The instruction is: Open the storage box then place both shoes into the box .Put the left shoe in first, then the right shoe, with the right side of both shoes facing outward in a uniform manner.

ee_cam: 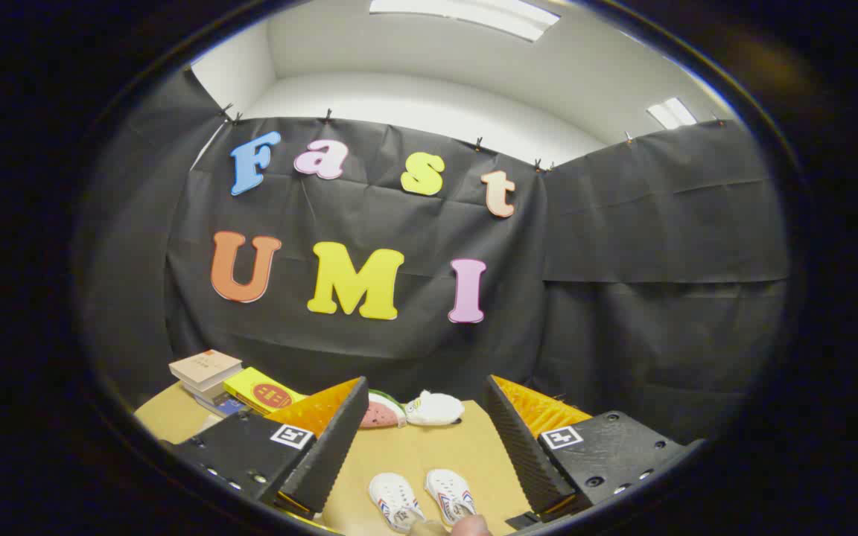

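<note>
Gripper (425, 439) wide open, nothing held, fingers spread well apart above the tan surface (429, 450). Pair of white shoes (421, 499) with red-blue stripes lies side by side on the surface between the fingers, near end, toes pointing away. A fingertip (470, 526) shows just beside the right shoe's heel. Far side, beyond the fingers: a white soft item (435, 408), touching a watermelon-slice object (378, 412). Far left: stack of books (205, 376), yellow box (261, 391) just beside it. Storage box: cannot tell where.
</note>
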Available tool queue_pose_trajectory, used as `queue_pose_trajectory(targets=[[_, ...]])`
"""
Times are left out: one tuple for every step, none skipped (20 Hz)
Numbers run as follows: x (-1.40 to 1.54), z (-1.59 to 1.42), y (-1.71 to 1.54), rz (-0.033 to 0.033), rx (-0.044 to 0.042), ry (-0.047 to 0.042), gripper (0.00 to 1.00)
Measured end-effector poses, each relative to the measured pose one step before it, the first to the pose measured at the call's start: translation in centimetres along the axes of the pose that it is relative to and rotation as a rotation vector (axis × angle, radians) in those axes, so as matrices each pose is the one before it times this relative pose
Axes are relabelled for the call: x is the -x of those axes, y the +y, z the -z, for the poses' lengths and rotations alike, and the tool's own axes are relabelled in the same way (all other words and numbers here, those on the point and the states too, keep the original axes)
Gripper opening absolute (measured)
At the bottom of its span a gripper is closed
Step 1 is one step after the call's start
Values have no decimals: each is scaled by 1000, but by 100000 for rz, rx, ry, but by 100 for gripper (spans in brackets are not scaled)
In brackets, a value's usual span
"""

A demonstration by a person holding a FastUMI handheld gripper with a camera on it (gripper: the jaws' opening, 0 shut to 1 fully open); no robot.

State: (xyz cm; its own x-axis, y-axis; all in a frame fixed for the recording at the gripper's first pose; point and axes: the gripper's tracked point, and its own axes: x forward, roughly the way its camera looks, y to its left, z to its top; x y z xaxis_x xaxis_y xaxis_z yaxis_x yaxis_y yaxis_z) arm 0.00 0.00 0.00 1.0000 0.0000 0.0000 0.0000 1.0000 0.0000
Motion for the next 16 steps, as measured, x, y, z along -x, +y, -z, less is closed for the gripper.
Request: queue_pose_trajectory(targets=[[-36, -96, 197, -1262, -721, -421, 95], [-31, -244, 113, -736, -730, -320, 95], [-173, 47, 80, -839, -822, 32, 95], [41, 136, 82, -1095, -761, 368, 95], [60, 26, 201, -1219, -232, 115, 95], [39, 29, 126, -1238, -227, -434, 95], [-102, 106, 32, -879, -77, 198, 95], [-56, 226, 63, -706, 107, 711, 95], [-122, 315, -13, -434, -50, 333, 95], [36, -178, -90, -128, 13, -60, 95], [98, 53, -158, -69, 3, -189, 95], [34, -107, -86, -431, -264, -48, 95], [83, 100, 19, -308, -348, -41, 95], [79, -176, -49, -330, -79, 210, 95], [24, 32, -107, -470, -101, -51, 95], [122, 33, 2, -385, -56, 244, 95]])
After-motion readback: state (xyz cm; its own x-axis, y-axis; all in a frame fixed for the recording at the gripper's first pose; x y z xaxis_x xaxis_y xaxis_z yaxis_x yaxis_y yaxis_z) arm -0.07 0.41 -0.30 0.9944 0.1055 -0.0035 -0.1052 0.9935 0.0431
